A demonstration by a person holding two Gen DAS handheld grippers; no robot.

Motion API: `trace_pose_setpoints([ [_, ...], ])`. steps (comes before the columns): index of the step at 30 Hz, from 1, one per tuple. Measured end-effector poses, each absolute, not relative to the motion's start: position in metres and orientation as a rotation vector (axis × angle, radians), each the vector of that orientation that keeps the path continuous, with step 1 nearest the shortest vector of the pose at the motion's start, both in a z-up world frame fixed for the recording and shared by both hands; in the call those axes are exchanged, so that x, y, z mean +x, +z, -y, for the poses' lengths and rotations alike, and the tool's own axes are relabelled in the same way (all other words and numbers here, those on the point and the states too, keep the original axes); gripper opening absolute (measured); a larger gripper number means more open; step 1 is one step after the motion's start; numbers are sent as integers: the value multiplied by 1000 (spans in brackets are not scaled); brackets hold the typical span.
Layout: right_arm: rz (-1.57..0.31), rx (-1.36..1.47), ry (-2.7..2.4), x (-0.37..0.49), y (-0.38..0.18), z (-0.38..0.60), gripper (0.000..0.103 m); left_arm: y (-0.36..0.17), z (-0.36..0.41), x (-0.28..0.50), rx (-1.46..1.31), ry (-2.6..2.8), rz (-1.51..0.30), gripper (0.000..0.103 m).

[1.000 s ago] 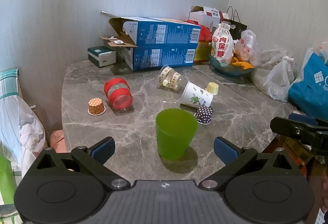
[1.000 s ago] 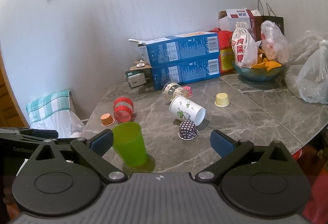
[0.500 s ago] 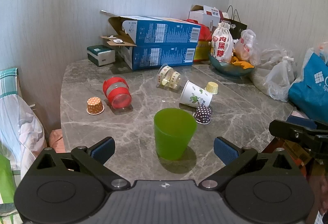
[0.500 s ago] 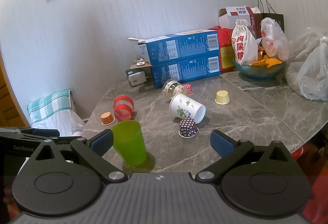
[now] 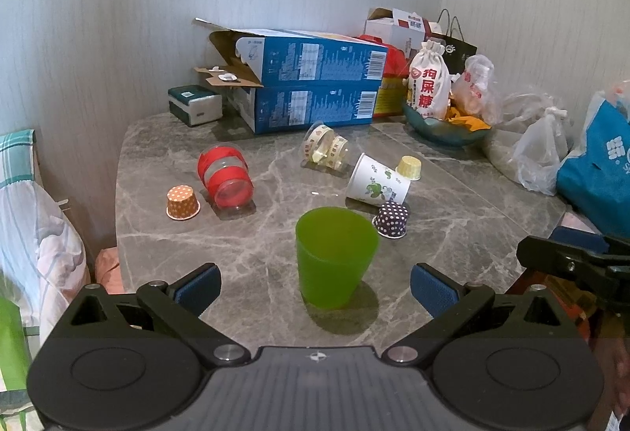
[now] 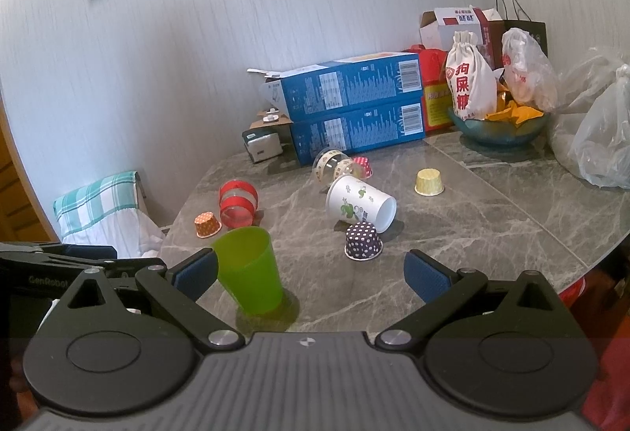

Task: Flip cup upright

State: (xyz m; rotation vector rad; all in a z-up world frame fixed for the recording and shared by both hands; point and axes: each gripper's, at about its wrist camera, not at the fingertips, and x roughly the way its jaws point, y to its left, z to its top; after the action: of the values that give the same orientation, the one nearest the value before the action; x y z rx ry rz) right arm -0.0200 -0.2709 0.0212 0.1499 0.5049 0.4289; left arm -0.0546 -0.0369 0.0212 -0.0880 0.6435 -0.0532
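Observation:
A green plastic cup (image 5: 334, 257) stands upright on the grey marble table (image 5: 252, 234), straight ahead of my open, empty left gripper (image 5: 315, 287); it also shows in the right wrist view (image 6: 250, 269). A white paper cup with green print (image 5: 376, 184) lies on its side behind it, as seen too in the right wrist view (image 6: 360, 202). A red-banded clear cup (image 5: 226, 179) and a clear cup with cream tape (image 5: 325, 149) also lie on their sides. My right gripper (image 6: 311, 275) is open and empty, back from the table.
Small paper cupcake liners sit upside down: orange (image 5: 182, 202), purple dotted (image 5: 390, 220), yellow (image 5: 408, 168). Two blue boxes (image 5: 311, 88), a bowl with a cloth bag (image 5: 429, 88) and plastic bags (image 5: 539, 151) line the back and right. The table edge is near me.
Both grippers have drifted back a little and the view has shifted slightly. The green cup stays upright and nothing on the table has moved.

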Motion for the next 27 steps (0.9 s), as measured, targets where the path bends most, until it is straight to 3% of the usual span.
trace_pose_setpoints([
  [27, -525, 157, 426, -16, 14, 273, 102, 19, 40, -53, -77, -67, -628, 103],
])
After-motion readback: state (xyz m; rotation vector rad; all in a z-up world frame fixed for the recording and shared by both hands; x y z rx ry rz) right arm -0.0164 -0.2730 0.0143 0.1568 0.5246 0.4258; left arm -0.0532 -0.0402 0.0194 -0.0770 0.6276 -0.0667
